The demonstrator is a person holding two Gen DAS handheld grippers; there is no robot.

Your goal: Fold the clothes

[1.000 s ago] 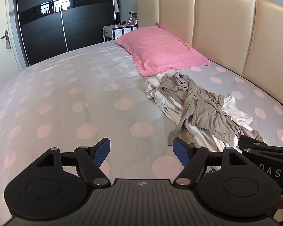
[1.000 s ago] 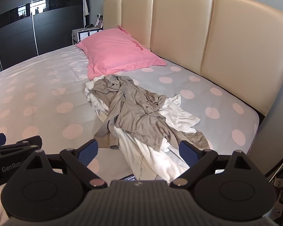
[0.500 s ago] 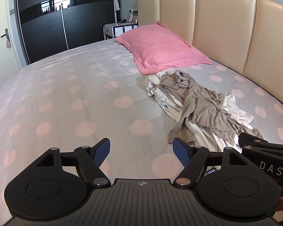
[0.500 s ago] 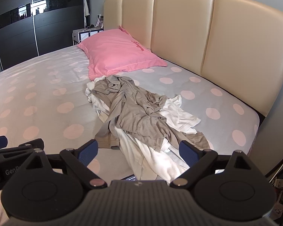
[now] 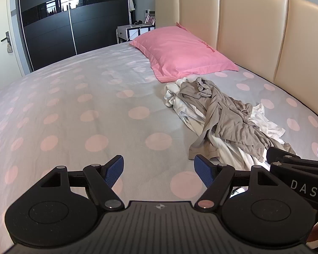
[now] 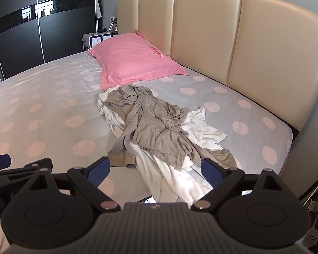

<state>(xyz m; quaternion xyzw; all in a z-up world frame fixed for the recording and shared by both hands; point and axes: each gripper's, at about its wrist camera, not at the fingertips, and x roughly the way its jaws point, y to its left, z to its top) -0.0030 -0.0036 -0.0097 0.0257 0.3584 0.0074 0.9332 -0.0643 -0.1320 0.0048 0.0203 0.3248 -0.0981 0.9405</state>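
Note:
A crumpled grey-brown garment lies tangled on top of a white garment on the right side of the bed, below the pink pillow. My left gripper hovers open over bare sheet, just left of the pile's near end. My right gripper is open too, its blue pads either side of the pile's near end and above it. Nothing is held. The right gripper's body shows at the edge of the left wrist view, and the left gripper's body in the right wrist view.
The bed has a grey sheet with pink dots. A pink pillow rests against a cream padded headboard. A dark sliding wardrobe and a white nightstand stand beyond. The mattress's right edge drops off close to the pile.
Both grippers have risen and pulled back slightly, so the bed and clothes sit a little lower and farther in view. The clothes have not moved. Both grippers stay open.

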